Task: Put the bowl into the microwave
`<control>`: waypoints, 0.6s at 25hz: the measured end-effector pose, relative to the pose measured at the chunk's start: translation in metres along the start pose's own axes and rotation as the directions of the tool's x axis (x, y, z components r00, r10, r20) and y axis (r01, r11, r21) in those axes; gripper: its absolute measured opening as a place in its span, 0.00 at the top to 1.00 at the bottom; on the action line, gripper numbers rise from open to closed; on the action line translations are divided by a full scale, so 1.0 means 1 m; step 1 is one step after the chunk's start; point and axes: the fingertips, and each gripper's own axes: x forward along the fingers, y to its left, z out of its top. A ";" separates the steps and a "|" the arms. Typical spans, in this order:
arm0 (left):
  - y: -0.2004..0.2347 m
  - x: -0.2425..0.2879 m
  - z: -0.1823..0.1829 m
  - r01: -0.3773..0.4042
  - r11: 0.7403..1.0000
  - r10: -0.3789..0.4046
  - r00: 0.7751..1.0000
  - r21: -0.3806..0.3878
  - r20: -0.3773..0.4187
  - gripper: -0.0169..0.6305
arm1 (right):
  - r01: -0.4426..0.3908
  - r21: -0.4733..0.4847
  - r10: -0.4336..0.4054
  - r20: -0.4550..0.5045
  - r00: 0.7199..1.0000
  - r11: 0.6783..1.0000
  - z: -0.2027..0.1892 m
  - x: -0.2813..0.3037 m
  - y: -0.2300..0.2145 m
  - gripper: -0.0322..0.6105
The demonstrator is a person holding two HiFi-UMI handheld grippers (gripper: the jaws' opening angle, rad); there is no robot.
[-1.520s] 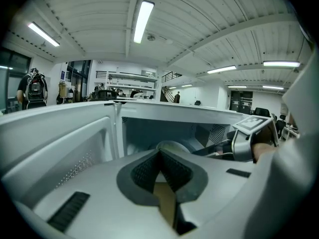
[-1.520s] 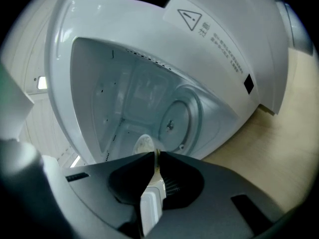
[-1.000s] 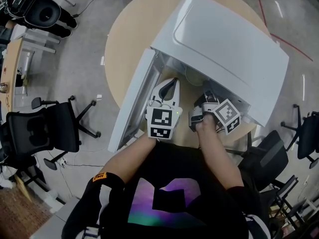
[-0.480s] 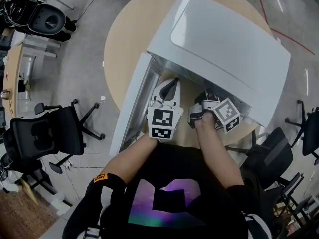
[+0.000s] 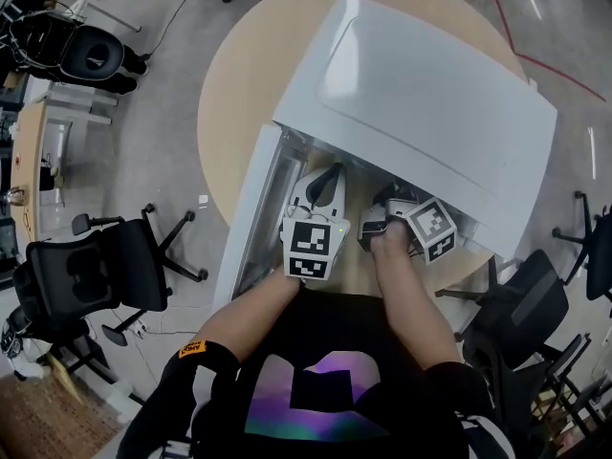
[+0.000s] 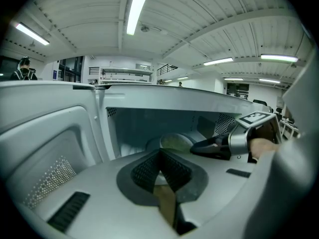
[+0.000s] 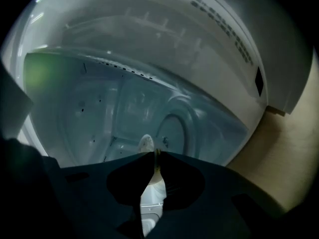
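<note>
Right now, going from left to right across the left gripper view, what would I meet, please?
microwave door, standing open → bowl inside the cavity → right gripper → hand holding it

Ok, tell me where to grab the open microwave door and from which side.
I'd grip the microwave door at its free end, nearest the person, farthest from the hinge. Come from its outer left side with the left gripper: the door stands swung wide, so that thin edge is exposed.
</note>
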 end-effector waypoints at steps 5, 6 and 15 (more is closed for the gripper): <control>0.000 0.002 0.000 0.013 1.000 -0.013 1.000 0.009 -0.009 0.90 | 0.031 -0.001 -0.031 -0.003 1.000 1.000 -0.003 0.001 -0.007 0.88; -0.001 0.003 -0.001 0.012 1.000 -0.012 1.000 0.010 -0.013 0.90 | 0.034 0.004 -0.034 -0.003 0.999 0.999 -0.003 0.002 -0.009 0.88; -0.003 0.010 0.004 0.017 1.000 -0.017 1.000 0.016 -0.012 0.90 | 0.021 -0.040 -0.020 0.032 0.999 0.999 0.009 0.011 -0.005 0.88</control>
